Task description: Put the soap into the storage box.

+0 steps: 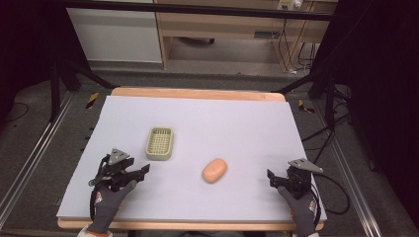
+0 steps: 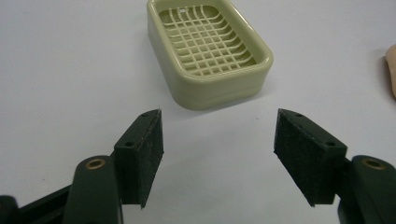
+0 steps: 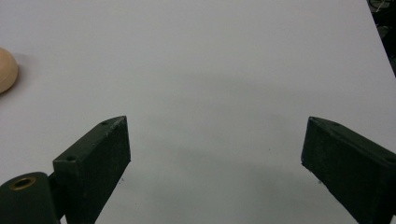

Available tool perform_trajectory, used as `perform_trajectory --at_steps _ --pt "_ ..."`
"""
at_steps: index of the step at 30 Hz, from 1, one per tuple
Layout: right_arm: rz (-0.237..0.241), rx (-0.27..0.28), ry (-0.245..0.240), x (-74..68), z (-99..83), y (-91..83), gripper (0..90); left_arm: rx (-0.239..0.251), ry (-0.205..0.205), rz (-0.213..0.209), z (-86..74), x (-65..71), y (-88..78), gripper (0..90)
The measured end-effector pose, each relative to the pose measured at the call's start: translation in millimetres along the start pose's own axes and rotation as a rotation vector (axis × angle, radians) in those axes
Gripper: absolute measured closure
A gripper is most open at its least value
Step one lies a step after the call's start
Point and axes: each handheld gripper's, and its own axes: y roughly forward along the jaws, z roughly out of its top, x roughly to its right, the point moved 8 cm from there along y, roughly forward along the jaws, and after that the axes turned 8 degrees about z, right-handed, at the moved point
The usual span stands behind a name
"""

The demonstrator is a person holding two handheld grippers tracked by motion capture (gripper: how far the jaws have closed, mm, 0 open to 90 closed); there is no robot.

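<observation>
A pale green soap dish with a grid bottom sits empty on the white table cover, left of centre. A peach bar of soap lies to its right, nearer the front. My left gripper rests low at the front left, short of the dish, jaws apart with nothing between them. In the left gripper view the dish stands just beyond the gripper, and the soap's edge shows at the right. My right gripper is open at the front right; in its view the soap lies far left.
The white cover lies on a wooden table whose edge shows at the back and front. Black stands and cables flank the table on the floor. A wooden desk and a white cabinet stand behind.
</observation>
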Motion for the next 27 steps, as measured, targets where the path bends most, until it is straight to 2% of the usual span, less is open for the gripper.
perform_trajectory --at_steps 27 --pt "-0.008 0.0 0.004 -0.8 0.3 0.2 6.9 0.005 0.068 -0.057 4.4 36.0 1.7 29.9"
